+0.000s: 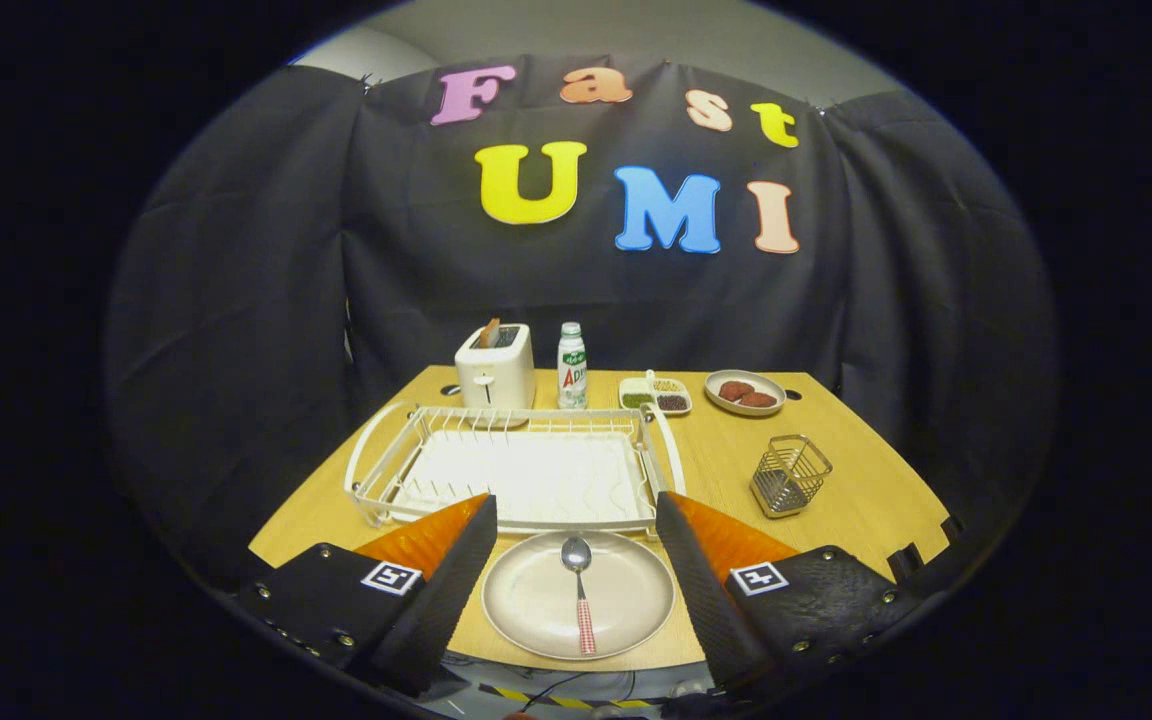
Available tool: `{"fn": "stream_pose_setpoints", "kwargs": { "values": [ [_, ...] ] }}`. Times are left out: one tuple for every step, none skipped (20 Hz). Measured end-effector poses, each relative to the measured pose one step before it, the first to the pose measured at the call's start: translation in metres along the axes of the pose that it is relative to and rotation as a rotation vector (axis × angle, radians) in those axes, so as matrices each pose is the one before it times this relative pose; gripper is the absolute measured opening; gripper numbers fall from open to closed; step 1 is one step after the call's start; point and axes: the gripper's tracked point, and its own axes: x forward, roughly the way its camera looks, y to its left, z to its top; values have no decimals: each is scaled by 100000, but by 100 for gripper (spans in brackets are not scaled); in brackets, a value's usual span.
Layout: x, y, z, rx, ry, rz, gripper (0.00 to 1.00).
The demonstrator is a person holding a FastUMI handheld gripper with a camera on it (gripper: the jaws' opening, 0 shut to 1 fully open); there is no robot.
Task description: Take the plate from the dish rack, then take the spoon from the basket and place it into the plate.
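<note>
Beige and round, the plate point(578, 595) lay on the wooden table point(866, 500) between your gripper's point(576, 520) spread fingers, just in front of the white dish rack point(521, 465). You had the spoon point(579, 590) resting inside it, bowl toward the rack, its checked red handle pointing back at you. Your fingers point(456, 570) stood wide apart and gripped nothing, one on each side of the plate. Off to the right sat the wire basket point(789, 475), apart from the rack. Beyond the rack you could see a toaster point(494, 368), a bottle point(571, 366), a small divided tray point(654, 395) and a dish of patties point(745, 391).
</note>
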Motion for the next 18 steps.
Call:
{"fn": "stream_pose_setpoints", "kwargs": {
  "values": [
    [-346, -45, 1440, 2473, -2549, -1420, 97],
    [-286, -400, 1194, 1504, -2251, -2233, 97],
    [-212, -644, 1370, 493, -2172, -3201, 97],
    [-227, -780, 1198, 169, -2072, -3171, 97],
    [-41, -813, 1243, 223, -2047, -3021, 97],
    [156, -846, 1027, 313, -1790, -2926, 97],
    [173, -1052, 965, 223, -1348, -2837, 97],
    [220, -1036, 886, 225, -1199, -2823, 97],
    [325, -1077, 744, 83, -611, -2159, 97],
    [415, -1083, 528, 80, -957, -1698, 97],
    [439, -1134, 686, 304, -930, -1490, 97],
    [559, -1237, 434, 380, -952, -1354, 97],
    [652, -1234, 436, 625, -814, -1252, 97],
    [599, -1271, 208, 753, -577, -1270, 97],
    [715, -1293, 427, 711, -476, -550, 97],
    [784, -1134, 314, 645, -487, 302, 97],
    [909, -1115, 451, 407, -504, 1359, 97],
    [895, -1188, 317, 308, -615, 2164, 96]
  ]
}}
